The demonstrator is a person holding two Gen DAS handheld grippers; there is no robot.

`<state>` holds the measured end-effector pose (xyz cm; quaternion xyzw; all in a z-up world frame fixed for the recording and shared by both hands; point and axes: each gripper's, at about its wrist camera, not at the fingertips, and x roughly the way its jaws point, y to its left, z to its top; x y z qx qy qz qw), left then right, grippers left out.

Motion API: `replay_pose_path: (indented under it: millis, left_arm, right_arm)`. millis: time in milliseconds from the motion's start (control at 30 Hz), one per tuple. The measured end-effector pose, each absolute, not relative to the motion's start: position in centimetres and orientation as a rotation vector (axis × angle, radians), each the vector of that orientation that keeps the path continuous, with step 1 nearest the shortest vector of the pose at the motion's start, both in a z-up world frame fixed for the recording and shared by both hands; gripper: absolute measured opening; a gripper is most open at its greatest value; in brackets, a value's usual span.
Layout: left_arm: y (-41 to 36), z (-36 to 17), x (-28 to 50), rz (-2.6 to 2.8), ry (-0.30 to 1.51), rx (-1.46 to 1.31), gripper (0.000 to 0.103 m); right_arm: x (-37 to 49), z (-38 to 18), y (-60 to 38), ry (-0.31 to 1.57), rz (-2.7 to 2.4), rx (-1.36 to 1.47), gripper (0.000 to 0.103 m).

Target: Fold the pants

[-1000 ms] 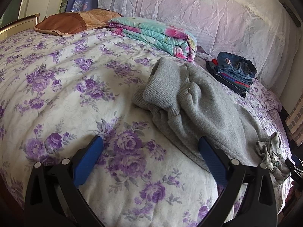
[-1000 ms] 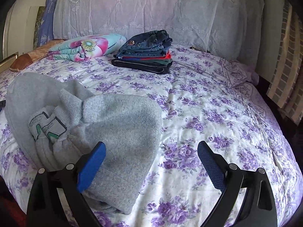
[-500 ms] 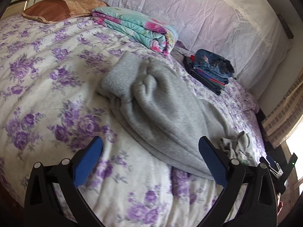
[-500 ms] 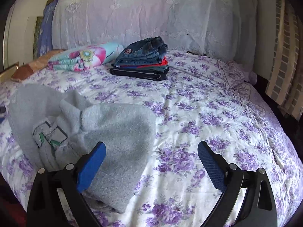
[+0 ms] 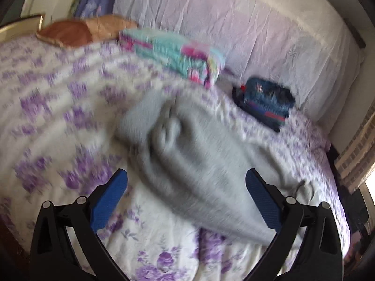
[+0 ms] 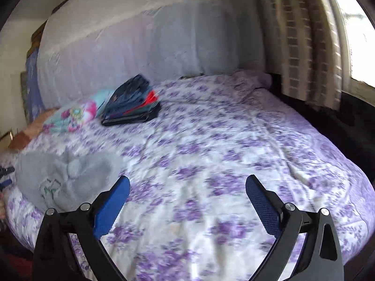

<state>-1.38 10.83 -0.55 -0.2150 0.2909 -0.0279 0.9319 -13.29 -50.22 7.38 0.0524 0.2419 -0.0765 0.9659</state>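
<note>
- Left wrist view, step: grey knitted sweatpants (image 5: pixel 194 164) lie crumpled and unfolded on the purple-flowered white bedspread (image 5: pixel 58 121), one pair. The left gripper (image 5: pixel 186 188) hovers over their near edge, blue-padded jaws wide apart, nothing between them. By my judgement the task is at its opening: approach, no grasp made.
- Left wrist view, next move: likely calls for lowering onto a hem or waistband edge and pinching a single layer; the picture is blurred, so which end lies nearest cannot be told.
- Left wrist view, count: one folded turquoise-and-pink floral quilt (image 5: pixel 173 58); one stack of folded dark denim clothes (image 5: pixel 264 103); one brown cushion (image 5: pixel 77 32); one pale padded headboard (image 5: pixel 246 23).
- Right wrist view, step: right gripper (image 6: pixel 187 193) held over bare bedspread, jaws spread, empty. The sweatpants (image 6: pixel 65 178) sit at the left, well apart from it, a green-outlined print facing up.
- Right wrist view, next move: judged to need a swing leftward to reach the garment's other end.
- Right wrist view, count: one clothes stack (image 6: pixel 133 103), one quilt (image 6: pixel 72 117), one checked curtain (image 6: pixel 307 46), one window (image 6: pixel 358 28).
</note>
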Motion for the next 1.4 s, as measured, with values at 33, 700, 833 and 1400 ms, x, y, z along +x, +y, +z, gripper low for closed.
replay_pose_path:
  millis: [33, 700, 833, 1400]
  left_arm:
    - [10.6, 0.9, -1.9, -0.036, 0.549, -0.427, 0.098]
    - [-23.0, 6.8, 2.1, -0.477, 0.644, 0.09, 0.098]
    - [-27.7, 7.1, 1.6, -0.52, 0.622, 0.115, 0.098]
    - [-16.0, 3.1, 5.7, -0.053, 0.774, -0.14, 0.098]
  right_arm:
    - [-14.5, 8.1, -52.2, 0.468, -0.178, 0.151, 0.099]
    - [-25.1, 4.5, -67.9, 0.443, -0.5, 0.287, 0.099]
    - [-20.7, 5.5, -65.4, 0.442, -0.316, 0.267, 0.099]
    - [-3.1, 3.4, -37.7, 0.444, 0.007, -0.028, 0.1]
